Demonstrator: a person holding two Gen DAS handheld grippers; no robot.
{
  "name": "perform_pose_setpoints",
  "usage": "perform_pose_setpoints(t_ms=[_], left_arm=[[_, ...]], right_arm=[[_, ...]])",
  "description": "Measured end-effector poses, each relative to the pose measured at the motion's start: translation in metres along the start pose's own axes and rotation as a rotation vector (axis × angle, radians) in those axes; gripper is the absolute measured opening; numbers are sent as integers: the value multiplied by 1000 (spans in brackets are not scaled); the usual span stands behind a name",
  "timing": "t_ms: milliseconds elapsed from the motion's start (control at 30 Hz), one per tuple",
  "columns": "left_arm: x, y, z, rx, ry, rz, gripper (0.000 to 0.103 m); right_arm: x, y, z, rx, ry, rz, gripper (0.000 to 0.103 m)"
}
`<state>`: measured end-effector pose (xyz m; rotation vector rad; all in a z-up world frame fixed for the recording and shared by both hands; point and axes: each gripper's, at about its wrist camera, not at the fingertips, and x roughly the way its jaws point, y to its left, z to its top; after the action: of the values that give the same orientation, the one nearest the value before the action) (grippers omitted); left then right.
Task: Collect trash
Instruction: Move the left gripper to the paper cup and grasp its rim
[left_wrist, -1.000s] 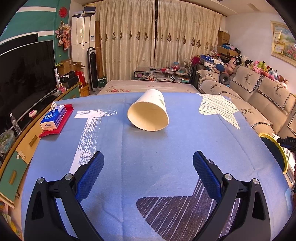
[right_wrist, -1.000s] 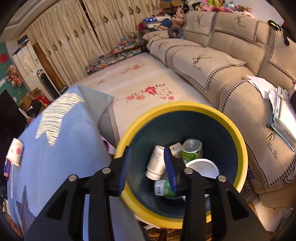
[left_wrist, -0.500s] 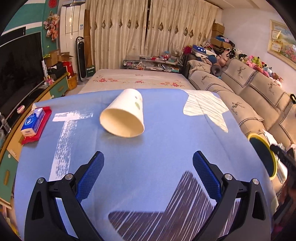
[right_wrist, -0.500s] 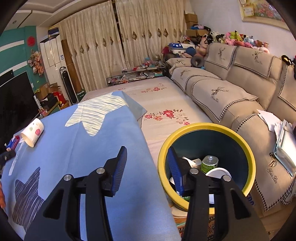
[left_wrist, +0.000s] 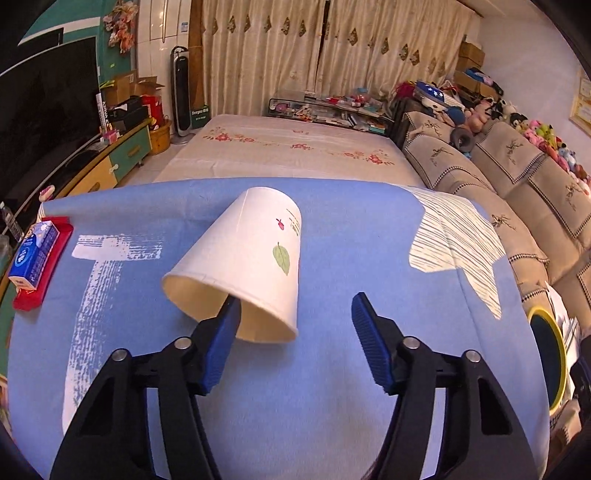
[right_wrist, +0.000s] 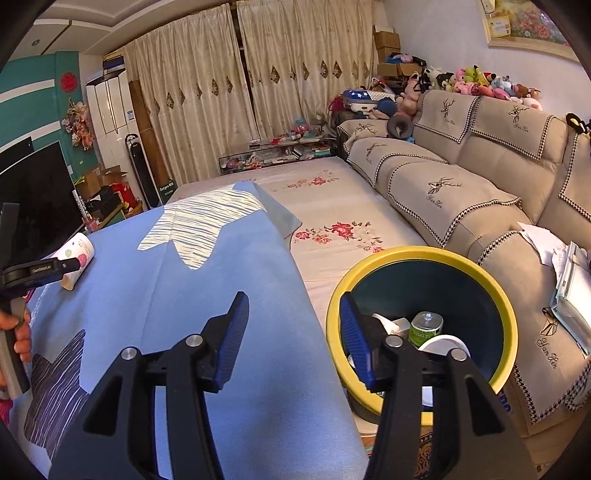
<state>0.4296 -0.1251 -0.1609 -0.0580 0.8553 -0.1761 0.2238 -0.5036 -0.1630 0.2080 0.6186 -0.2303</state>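
Observation:
A white paper cup with a green leaf print lies on its side on the blue tablecloth, its mouth toward me. My left gripper is open; its left finger is inside the cup's mouth and the right finger stands beside the cup. In the right wrist view the cup lies at the far left by the left gripper. My right gripper is open and empty, above the table edge next to the yellow-rimmed bin, which holds bottles and a white lid.
A blue tissue pack on a red tray lies at the table's left edge. The bin's rim shows at the table's right. A beige sofa runs along the right, with papers on its seat. A floral mat covers the floor beyond.
My left gripper moved forward to the cup, so its left finger is now inside the mouth. My right gripper rose away from the bin and opened wider.

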Motion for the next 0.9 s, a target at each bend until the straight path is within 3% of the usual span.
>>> perform_pose_setpoints(t_ms=[100,167,200,233,400,533,700,900], left_arm=[[10,-4,6,17,-10,22,41],[16,-6,8,23,-7,30,26],[18,-7,8,23,-3,29,10],[20,-8,8,24,1,24,5],[6,-24,8,80,-56,33,5],[-24,-50,5,140,-98,-1,5],[-65,-105,-4,260,-129,-80,5],[-86,-196,-28,386,-74,-230,5]], right_arm=[[1,-2,0,6,7,4,50],[1,-5,-2,15,11,8,50],[2,-7,-1,21,13,10,50],[2,-8,-1,27,14,12,50],[0,-14,-2,61,10,24,50],[-9,-21,-4,57,-15,21,50],[-24,-38,-12,37,5,8,50],[-62,-82,-31,67,-7,-63,51]])
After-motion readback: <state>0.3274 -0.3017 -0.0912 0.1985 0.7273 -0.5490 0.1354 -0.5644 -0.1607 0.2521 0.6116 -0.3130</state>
